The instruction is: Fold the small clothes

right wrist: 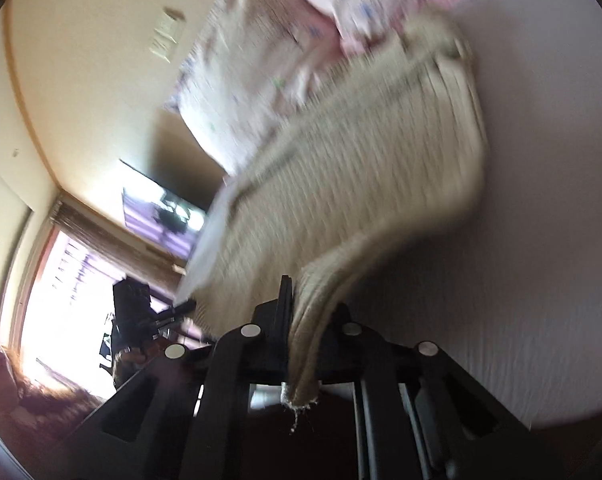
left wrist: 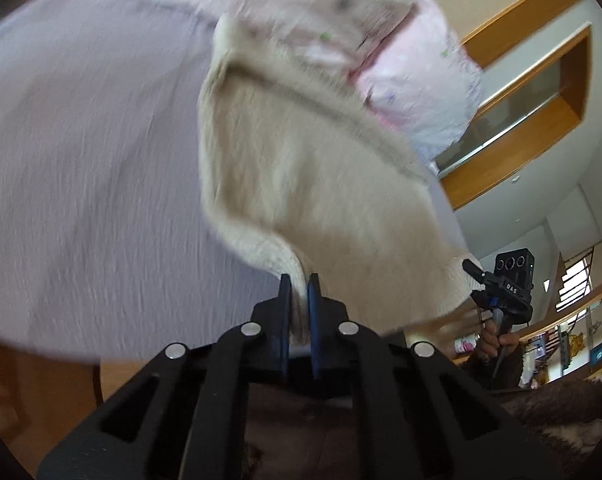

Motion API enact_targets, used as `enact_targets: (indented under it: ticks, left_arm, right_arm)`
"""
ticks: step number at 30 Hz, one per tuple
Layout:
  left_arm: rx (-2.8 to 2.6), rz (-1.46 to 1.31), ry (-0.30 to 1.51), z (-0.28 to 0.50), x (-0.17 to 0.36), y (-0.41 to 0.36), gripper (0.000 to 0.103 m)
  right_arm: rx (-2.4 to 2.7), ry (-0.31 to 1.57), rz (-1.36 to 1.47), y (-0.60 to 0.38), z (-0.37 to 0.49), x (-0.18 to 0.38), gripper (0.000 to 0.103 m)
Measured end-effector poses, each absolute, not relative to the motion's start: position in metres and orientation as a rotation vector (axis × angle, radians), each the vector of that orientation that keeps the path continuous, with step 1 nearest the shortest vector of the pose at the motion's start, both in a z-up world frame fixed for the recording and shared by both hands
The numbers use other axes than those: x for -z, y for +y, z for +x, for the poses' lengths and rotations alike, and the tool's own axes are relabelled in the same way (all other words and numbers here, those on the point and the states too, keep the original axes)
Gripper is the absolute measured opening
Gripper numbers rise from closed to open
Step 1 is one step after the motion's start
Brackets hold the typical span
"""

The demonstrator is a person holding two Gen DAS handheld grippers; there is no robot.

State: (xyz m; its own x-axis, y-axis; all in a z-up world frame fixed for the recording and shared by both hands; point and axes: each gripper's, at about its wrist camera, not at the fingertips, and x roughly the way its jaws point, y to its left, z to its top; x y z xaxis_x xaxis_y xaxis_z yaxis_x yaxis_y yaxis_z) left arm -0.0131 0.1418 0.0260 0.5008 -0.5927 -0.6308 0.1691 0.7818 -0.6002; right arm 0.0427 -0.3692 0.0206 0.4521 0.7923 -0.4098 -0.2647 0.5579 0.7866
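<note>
A small cream knitted garment (left wrist: 309, 184) hangs stretched between both grippers above a pale lilac bed sheet (left wrist: 81, 128). My left gripper (left wrist: 299, 284) is shut on one corner of it. My right gripper (right wrist: 301, 292) is shut on another corner, and the ribbed hem (right wrist: 301, 360) runs down between its fingers with a frayed end. The garment (right wrist: 341, 184) fills the middle of the right wrist view. The right gripper also shows in the left wrist view (left wrist: 477, 276), pinching the garment's far edge. Both views are blurred by motion.
A pile of pink and white patterned clothes (left wrist: 401, 52) lies on the sheet beyond the garment, also seen in the right wrist view (right wrist: 261, 52). The sheet (right wrist: 521, 240) spreads to the right. Wooden window frames (left wrist: 541, 92) and a railing stand behind.
</note>
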Motion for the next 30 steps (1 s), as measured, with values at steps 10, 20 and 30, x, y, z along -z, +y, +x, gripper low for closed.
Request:
enact_targets:
  ticks: [10, 20, 30]
  left_arm:
    - [0.392, -0.378, 0.733, 0.153, -0.096, 0.134, 0.007]
    - [0.165, -0.622, 0.749, 0.278, -0.044, 0.195, 0.016]
    - [0.332, -0.569, 0.911, 0.224, -0.025, 0.187, 0.069]
  right_arm:
    - [-0.623, 0.619, 0.772, -0.375, 0.208, -0.087, 0.01]
    - [-0.313, 0.847, 0.974, -0.374, 0.342, -0.019, 0.075]
    - [-0.43, 0.558, 0.849, -0.403, 0.262, -0.046, 0.097]
